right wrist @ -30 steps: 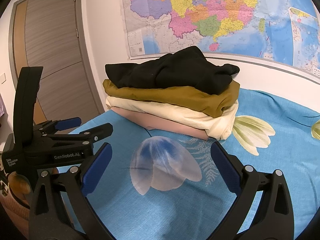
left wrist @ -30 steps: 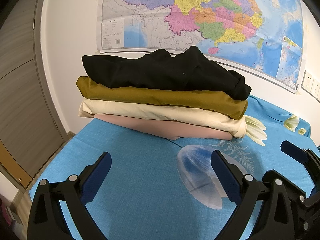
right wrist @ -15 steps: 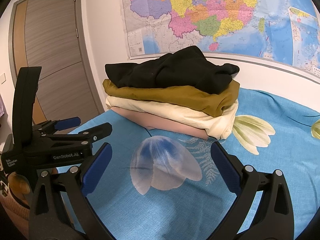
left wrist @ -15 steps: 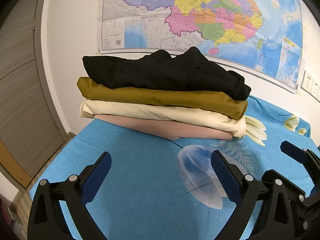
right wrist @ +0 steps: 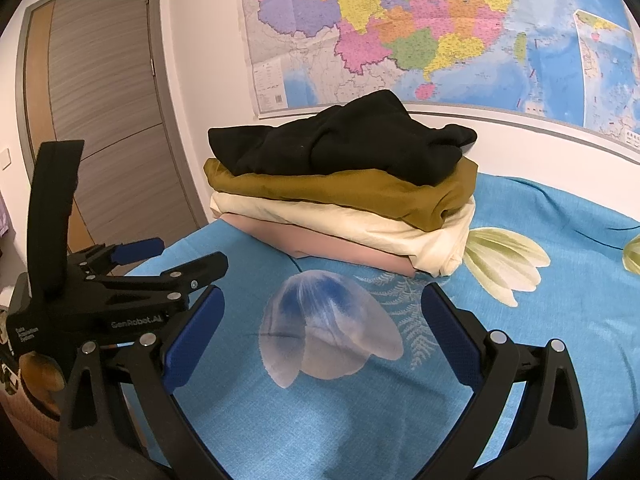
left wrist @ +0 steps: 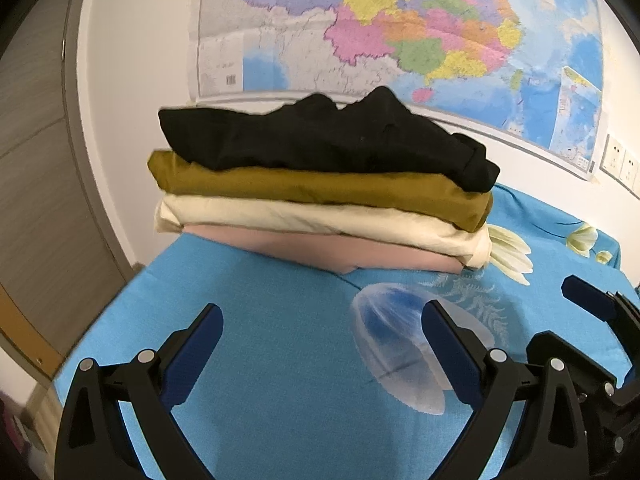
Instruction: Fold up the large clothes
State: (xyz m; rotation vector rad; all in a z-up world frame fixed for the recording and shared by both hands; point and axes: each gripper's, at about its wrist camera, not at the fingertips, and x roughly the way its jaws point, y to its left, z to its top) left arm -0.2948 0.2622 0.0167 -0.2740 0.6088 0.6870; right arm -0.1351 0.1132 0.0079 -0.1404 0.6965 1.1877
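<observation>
A stack of folded clothes [left wrist: 320,204] lies at the far end of the bed's blue flowered sheet [left wrist: 280,360]. On top is a black garment [left wrist: 320,140], rumpled. Under it lie a mustard one [left wrist: 312,184], a cream one [left wrist: 304,216] and a pink one [left wrist: 320,248]. My left gripper [left wrist: 320,316] is open above bare sheet, short of the stack. My right gripper [right wrist: 322,296] is open too, over a printed pale flower [right wrist: 328,332]. The same stack [right wrist: 340,208] shows in the right wrist view. Neither gripper touches cloth.
A large map [right wrist: 420,32] hangs on the wall behind the stack. A grey door [right wrist: 108,100] stands to the left, past the bed's edge. Wall sockets [left wrist: 620,164] sit at the right. The left gripper's body [right wrist: 100,304] shows at the right wrist view's left.
The left wrist view has shifted a touch and is slightly blurred. Both grippers stay open and the stack is unchanged.
</observation>
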